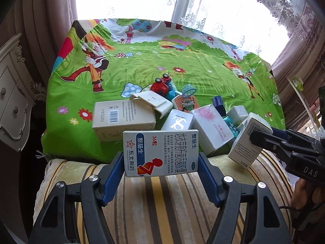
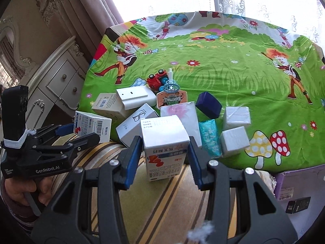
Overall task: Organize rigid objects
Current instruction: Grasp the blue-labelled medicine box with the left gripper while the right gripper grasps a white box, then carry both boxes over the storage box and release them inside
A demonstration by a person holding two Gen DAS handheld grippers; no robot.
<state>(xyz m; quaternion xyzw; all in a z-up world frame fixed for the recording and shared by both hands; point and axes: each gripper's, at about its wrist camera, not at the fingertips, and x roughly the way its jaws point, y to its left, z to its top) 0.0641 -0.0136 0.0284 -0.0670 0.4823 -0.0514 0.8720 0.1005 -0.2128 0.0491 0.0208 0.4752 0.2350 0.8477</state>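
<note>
Behind your grippers, a cartoon-print green sheet carries a heap of small boxes. Your left gripper clamps a medicine box above the striped cushion; your right gripper clamps a second medicine box.

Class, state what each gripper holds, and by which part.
Left gripper clamps one medicine box across its side edges; right gripper clamps another medicine box likewise.
</note>
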